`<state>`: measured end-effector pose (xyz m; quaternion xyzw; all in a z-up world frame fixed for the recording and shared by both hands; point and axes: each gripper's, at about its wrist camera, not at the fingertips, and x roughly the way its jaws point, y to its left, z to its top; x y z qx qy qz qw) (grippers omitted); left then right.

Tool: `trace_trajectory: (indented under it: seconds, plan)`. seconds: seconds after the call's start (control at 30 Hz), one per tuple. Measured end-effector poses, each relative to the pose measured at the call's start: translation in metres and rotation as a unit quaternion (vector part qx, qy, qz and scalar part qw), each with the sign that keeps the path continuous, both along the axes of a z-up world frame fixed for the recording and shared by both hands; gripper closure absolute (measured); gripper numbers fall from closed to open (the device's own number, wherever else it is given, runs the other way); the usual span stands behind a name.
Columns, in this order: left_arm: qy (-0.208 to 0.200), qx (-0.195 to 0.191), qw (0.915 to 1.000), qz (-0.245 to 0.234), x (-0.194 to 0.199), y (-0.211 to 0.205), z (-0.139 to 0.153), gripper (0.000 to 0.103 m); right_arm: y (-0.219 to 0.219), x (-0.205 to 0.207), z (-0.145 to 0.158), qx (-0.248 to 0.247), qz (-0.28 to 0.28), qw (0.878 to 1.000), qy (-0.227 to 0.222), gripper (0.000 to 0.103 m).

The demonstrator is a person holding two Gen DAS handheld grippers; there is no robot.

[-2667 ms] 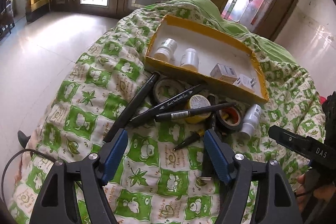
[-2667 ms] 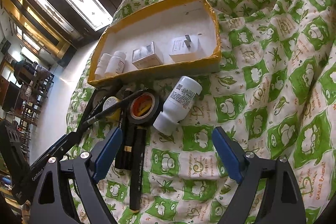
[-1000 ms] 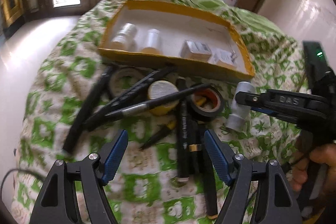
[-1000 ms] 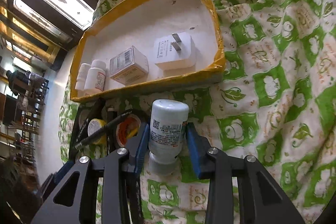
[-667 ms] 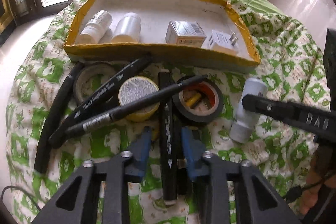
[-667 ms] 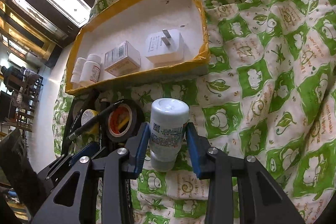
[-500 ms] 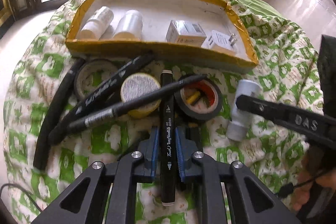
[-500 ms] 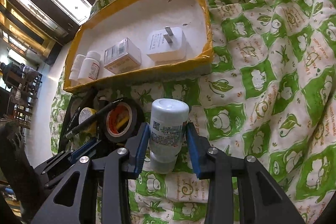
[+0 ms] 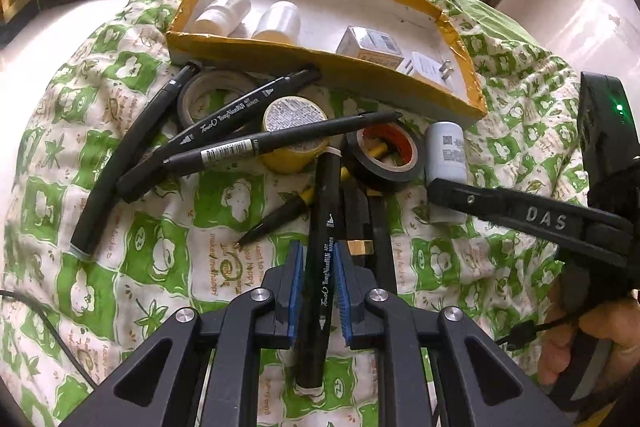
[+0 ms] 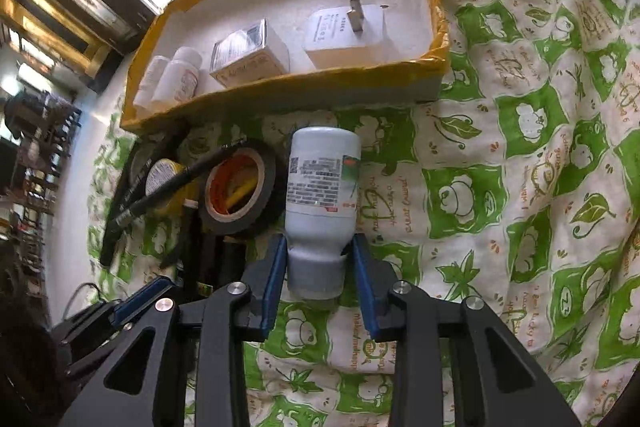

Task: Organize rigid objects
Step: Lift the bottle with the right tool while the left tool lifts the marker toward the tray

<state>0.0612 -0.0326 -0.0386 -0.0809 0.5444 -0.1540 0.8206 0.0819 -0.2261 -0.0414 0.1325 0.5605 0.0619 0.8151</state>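
Now left fingers (image 9: 295, 291) pinch the black marker (image 9: 323, 255) lengthwise; right fingers (image 10: 275, 287) clamp the white bottle (image 10: 322, 203) near its cap.

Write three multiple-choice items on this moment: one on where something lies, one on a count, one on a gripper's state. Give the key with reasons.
1. Where does the white plug adapter lie?
A. inside the yellow-edged box
B. on the quilt beside the tape rolls
C. in the left gripper

2. How many small white bottles lie in the box's far-left end?
A. none
B. two
C. five

3. What is the right gripper doing?
A. hanging open over the box
B. shut on the white bottle
C. shut on a tape roll

Key: 1 A, the adapter sits prongs-up on the box floor. 2 B, two small white bottles lie side by side. 3 B, the blue pads press the bottle's neck end, while the left gripper clamps a black art marker.
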Motion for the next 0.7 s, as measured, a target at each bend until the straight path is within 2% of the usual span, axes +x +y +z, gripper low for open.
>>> trace_trajectory:
  seconds: [0.1,0.2,0.53,0.7]
  plan:
    - [0.005,0.001,1.0,-0.006,0.001,-0.002,-0.003,0.087,-0.006,0.002,0.0,0.012,-0.013,1.0,-0.002,0.069]
    - [0.013,0.018,0.9997,-0.011,0.003,-0.008,-0.01,0.087,-0.01,0.005,-0.001,0.014,-0.019,1.0,-0.006,0.069]
    - [-0.011,0.008,0.9999,0.005,-0.005,0.001,0.0,0.087,0.004,0.005,0.006,-0.013,0.001,0.999,-0.032,0.069]
    - [0.016,0.024,0.9996,0.003,-0.001,-0.001,-0.011,0.086,0.005,0.004,0.007,-0.028,0.008,0.999,-0.031,0.069]
